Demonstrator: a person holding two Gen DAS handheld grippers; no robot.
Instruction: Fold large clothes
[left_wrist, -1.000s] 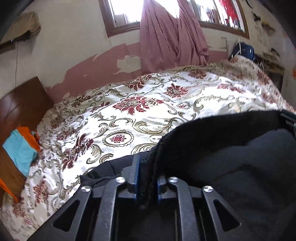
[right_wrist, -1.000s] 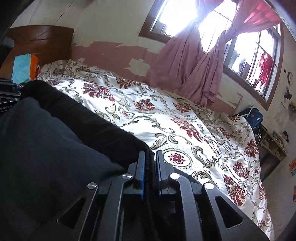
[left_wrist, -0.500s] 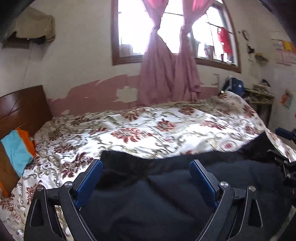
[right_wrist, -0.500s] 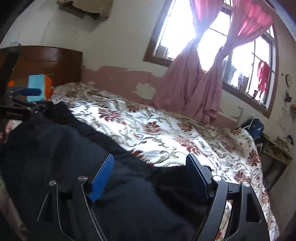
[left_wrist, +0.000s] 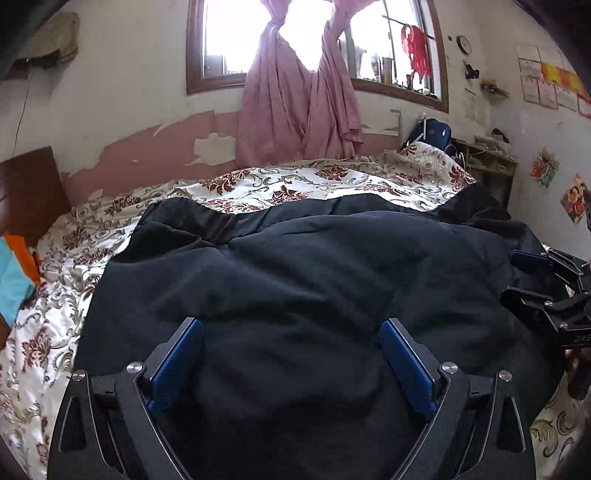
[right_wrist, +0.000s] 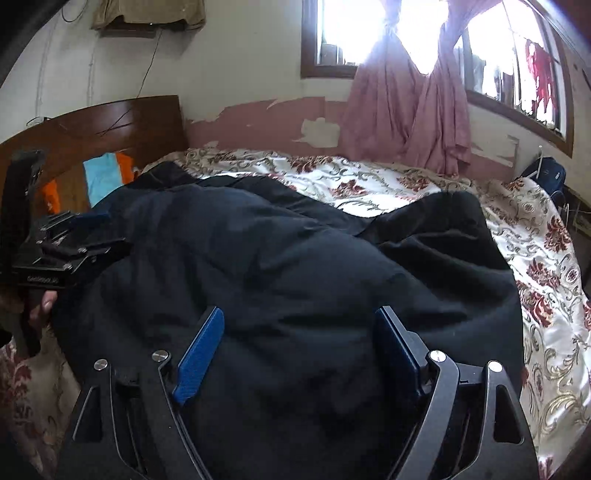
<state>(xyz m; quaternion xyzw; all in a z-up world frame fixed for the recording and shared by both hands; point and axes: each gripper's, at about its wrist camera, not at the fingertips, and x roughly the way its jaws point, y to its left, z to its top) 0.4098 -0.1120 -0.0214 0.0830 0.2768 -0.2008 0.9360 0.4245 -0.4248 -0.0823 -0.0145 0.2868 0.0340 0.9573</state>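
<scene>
Left wrist view: the left gripper (left_wrist: 291, 328), clamped on the coat's (left_wrist: 295, 280) edge a second ago, now gapes wide, holding nothing. The right gripper (right_wrist: 299, 321) has likewise let go and stands wide. The coat lies spread on the bedspread (left_wrist: 317, 181), no longer lifted.

A black garment (left_wrist: 295, 288) is lying over a bedspread (left_wrist: 317, 181) showing a cream ground with dark red flowers and olive-gold scrolls. Blue pads (left_wrist: 173, 365) are lining the black grippers' jaws. Dusty pink curtains (right_wrist: 406, 110) are hanging by peeling pink-and-white wall paint (right_wrist: 258, 110). Turquoise and orange cloth (right_wrist: 101, 173) is showing against the brown headboard (right_wrist: 122, 125).
</scene>
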